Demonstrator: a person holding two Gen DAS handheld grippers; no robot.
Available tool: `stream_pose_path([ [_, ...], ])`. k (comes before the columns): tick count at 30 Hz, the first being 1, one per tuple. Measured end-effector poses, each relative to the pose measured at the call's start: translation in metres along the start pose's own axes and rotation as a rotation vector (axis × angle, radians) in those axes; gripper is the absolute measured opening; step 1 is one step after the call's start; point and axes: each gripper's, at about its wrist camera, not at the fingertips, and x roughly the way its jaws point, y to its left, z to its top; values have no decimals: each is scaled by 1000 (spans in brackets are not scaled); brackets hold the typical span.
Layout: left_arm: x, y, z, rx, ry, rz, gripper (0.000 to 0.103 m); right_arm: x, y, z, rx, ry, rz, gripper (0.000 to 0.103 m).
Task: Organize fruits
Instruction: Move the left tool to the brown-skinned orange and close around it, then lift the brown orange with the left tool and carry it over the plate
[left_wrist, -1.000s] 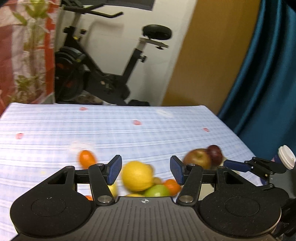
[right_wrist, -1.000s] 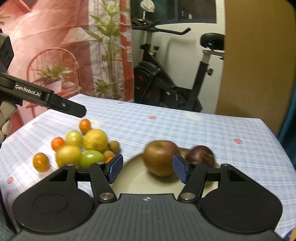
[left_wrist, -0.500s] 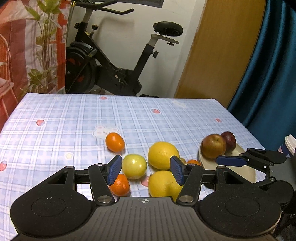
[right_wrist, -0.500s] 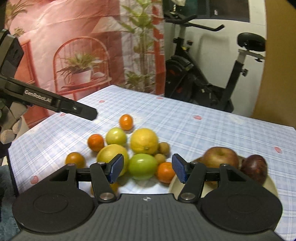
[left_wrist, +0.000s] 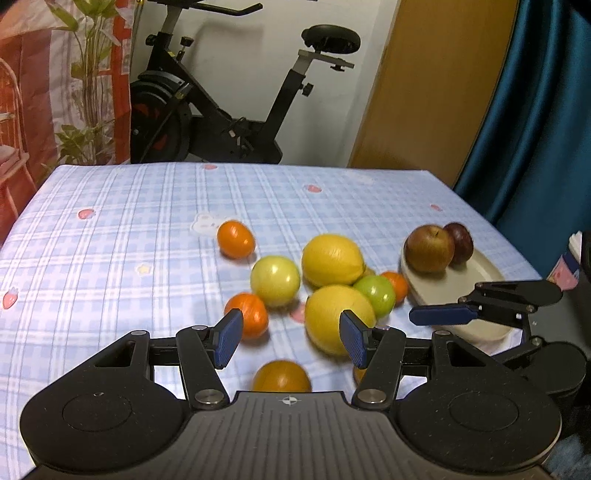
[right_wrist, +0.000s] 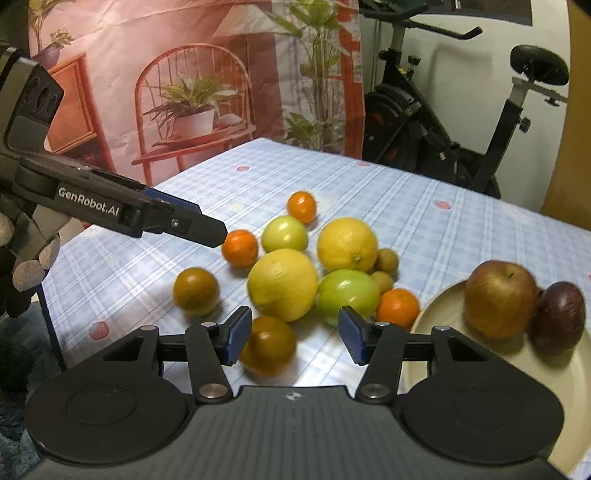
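A pile of loose fruit lies on the checked cloth: two lemons (left_wrist: 332, 260) (right_wrist: 282, 284), green fruits (right_wrist: 347, 295), small oranges (left_wrist: 235, 239) and two brownish ones (right_wrist: 195, 291). A beige plate (right_wrist: 517, 373) at the right holds a red-brown apple (right_wrist: 498, 299) and a dark plum (right_wrist: 557, 315). My left gripper (left_wrist: 291, 338) hovers open over the near side of the pile, gripping nothing. Near the lemon and a brownish fruit, my right gripper (right_wrist: 294, 336) has its jaws closing with nothing pressed between the pads.
The table (left_wrist: 110, 229) has a blue checked cloth. An exercise bike (left_wrist: 236, 110) stands behind it, beside a wooden door and a blue curtain (left_wrist: 535, 129). A paper cup (left_wrist: 567, 267) sits at the table's right edge. A gloved hand (right_wrist: 26, 266) holds the left gripper.
The right view has swung from the plate to the fruit pile, and its jaws have narrowed. The left view has come lower and closer to the pile.
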Motion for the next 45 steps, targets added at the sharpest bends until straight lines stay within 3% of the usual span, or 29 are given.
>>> stream_pose_path([
  [11,13,11,-29,-44,68,8,60,22,11,-7,-19,65,45,55],
  [16,18,11,-32,-42,78,6,60,25,9,-8,-12,75,51,50],
  [18,20,10,-33,-39,78,10,56,27,9,-9,-7,78,55,49],
  [19,21,9,-33,-38,79,13,47,27,9,-9,-6,79,57,49],
  [20,21,8,-33,-37,80,10,45,28,10,-8,-6,79,58,48],
  [28,18,2,-32,-44,76,13,45,28,7,-9,-1,78,70,48],
  [45,-3,-26,-14,-61,1,25,45,-5,-5,-7,19,-23,54,47],
])
